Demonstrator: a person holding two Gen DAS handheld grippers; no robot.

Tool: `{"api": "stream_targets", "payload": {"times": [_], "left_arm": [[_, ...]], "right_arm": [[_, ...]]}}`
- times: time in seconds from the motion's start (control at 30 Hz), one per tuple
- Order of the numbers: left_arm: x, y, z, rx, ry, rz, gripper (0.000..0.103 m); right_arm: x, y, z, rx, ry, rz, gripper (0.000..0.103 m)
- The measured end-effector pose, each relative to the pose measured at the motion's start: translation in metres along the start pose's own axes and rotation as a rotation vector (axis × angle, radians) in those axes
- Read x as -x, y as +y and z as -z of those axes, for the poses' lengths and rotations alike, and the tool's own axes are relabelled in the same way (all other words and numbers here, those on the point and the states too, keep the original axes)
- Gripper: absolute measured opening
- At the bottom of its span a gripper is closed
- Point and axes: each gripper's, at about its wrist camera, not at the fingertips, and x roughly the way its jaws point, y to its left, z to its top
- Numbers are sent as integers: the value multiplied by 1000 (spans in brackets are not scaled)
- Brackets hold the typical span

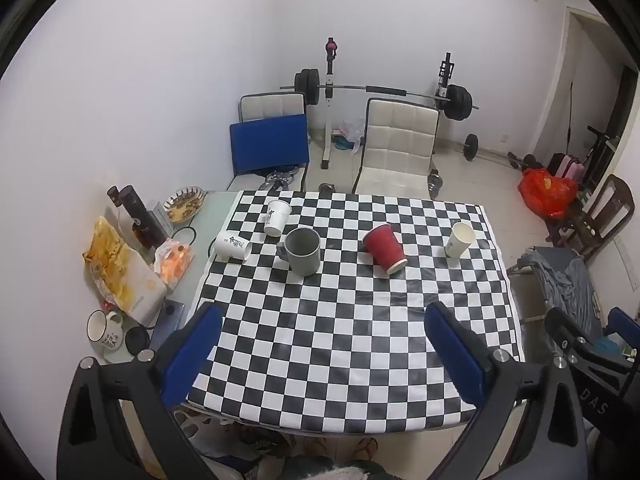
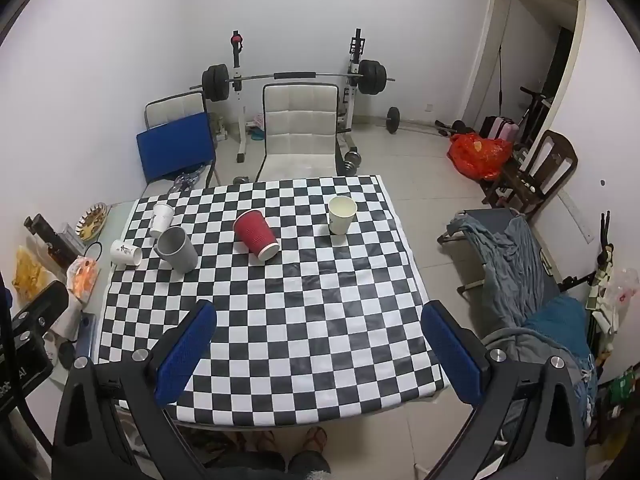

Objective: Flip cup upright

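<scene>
Tablecloth, checkered, covers the table and carries every cup at its far half. Your left gripper and right gripper hover spread and empty over the near edge, presumably awaiting approach. Red cup lies tipped on its side mid-table, beside the upright cream cup.

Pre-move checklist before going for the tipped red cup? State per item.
1. Left gripper open, nothing held: ok.
2. Right gripper open, nothing held: ok.
3. Red cup lies on its side, still needs flipping: not ok.
4. Path across the checkered cloth to the red cup free: ok.
5. Gap to the grey mug and the upright paper cup: ok.
6. Red cup empty: cannot tell.
</scene>
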Motion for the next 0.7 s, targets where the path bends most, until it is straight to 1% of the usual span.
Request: {"api": "stream_targets", "payload": {"times": [0.2,0.7], "left_arm": [[0,0,0,-2,-2,4,103],[-3,-9,-3,-7,4,1,103]], "right_arm": [[-1,0,0,6,14,-4,103],[2,0,0,3,10,6,103]]}}
